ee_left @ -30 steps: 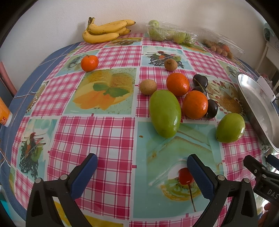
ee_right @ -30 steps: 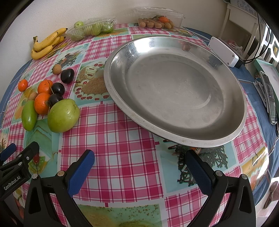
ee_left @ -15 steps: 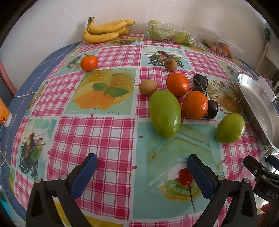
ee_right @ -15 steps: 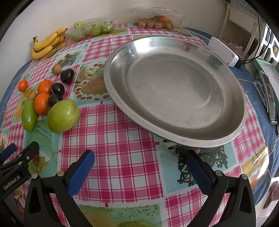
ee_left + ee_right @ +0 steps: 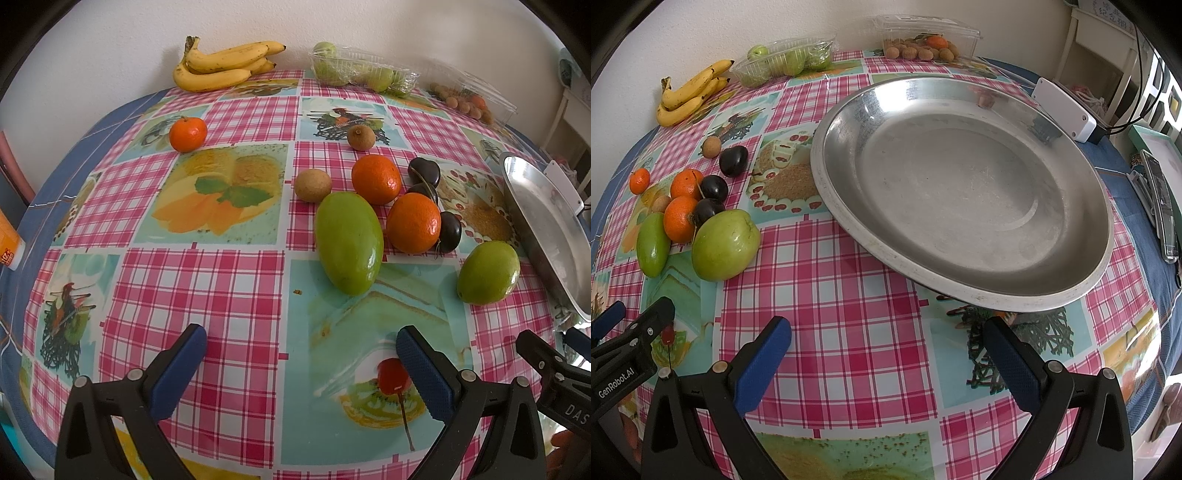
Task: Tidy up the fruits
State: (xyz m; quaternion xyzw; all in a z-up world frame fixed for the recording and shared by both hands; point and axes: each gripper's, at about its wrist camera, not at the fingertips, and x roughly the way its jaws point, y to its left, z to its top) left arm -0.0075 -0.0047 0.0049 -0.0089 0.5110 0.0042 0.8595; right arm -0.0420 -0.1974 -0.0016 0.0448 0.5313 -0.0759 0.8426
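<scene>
Loose fruit lies on the checked tablecloth: a long green mango (image 5: 349,242), a round green fruit (image 5: 487,272) (image 5: 724,249), two oranges (image 5: 413,222) (image 5: 376,179), dark plums (image 5: 448,232), two small brown fruits (image 5: 313,185) and a small mandarin (image 5: 187,134). A large empty metal plate (image 5: 964,192) sits to their right. My left gripper (image 5: 301,365) is open and empty, low over the cloth in front of the mango. My right gripper (image 5: 886,358) is open and empty in front of the plate's near rim.
Bananas (image 5: 221,66) lie at the back by the wall. Two clear plastic punnets (image 5: 783,61) (image 5: 925,40) hold green and small brown fruits. A white box (image 5: 1065,110) and a remote (image 5: 1161,206) lie right of the plate. An orange bottle (image 5: 9,240) stands at far left.
</scene>
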